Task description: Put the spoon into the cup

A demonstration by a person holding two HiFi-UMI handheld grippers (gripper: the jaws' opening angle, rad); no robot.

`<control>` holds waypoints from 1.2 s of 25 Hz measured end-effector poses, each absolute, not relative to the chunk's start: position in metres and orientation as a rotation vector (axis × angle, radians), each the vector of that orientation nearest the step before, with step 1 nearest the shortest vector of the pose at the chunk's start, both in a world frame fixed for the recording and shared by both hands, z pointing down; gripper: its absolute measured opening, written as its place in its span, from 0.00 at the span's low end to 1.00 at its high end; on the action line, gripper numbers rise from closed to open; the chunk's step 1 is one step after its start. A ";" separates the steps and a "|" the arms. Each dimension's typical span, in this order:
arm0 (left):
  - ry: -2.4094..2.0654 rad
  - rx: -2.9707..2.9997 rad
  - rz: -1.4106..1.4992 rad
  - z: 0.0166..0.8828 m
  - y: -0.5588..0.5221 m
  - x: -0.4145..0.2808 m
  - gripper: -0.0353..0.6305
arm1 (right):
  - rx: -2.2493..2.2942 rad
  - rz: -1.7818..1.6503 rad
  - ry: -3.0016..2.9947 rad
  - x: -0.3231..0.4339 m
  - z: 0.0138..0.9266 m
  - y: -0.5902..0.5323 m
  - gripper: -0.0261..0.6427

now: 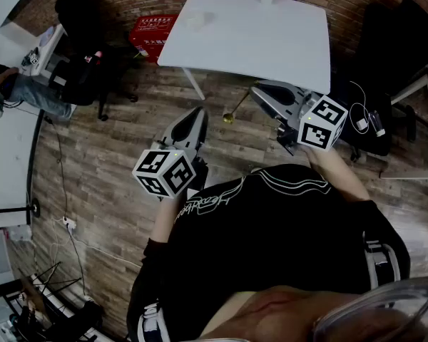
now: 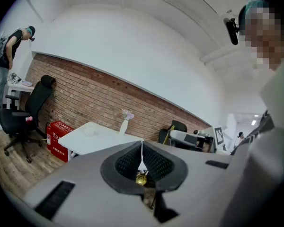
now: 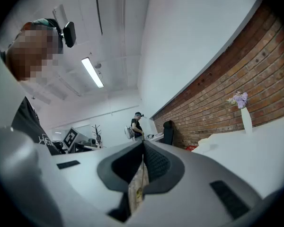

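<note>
Two grippers hover over the wooden floor (image 1: 114,162), well apart from the white surface (image 1: 271,41). The right gripper (image 1: 257,89) has its fingers closed on the handle end of the spoon (image 1: 234,110), and the gold bowl stays free beyond the tips. Held so, I think it can go bowl-first into the cup. The left gripper (image 1: 200,112) has its fingers pressed together on nothing, near the bowl. What seems to be the cup (image 1: 195,20) stands on the surface, so the spoon must be carried there first
</note>
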State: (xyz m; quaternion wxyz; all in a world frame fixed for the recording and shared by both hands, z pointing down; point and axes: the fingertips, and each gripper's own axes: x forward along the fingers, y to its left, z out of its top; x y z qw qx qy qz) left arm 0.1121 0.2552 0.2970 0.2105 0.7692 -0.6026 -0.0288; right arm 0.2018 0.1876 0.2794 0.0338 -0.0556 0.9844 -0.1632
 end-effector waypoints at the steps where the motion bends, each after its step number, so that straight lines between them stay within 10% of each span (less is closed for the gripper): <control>1: -1.679 2.137 -0.082 0.297 0.255 0.113 0.06 | -0.166 -0.500 3.027 0.202 0.280 0.187 0.04; 30: -1.724 2.090 -0.079 0.321 0.140 0.146 0.06 | -0.145 -0.558 2.989 0.234 0.300 0.058 0.04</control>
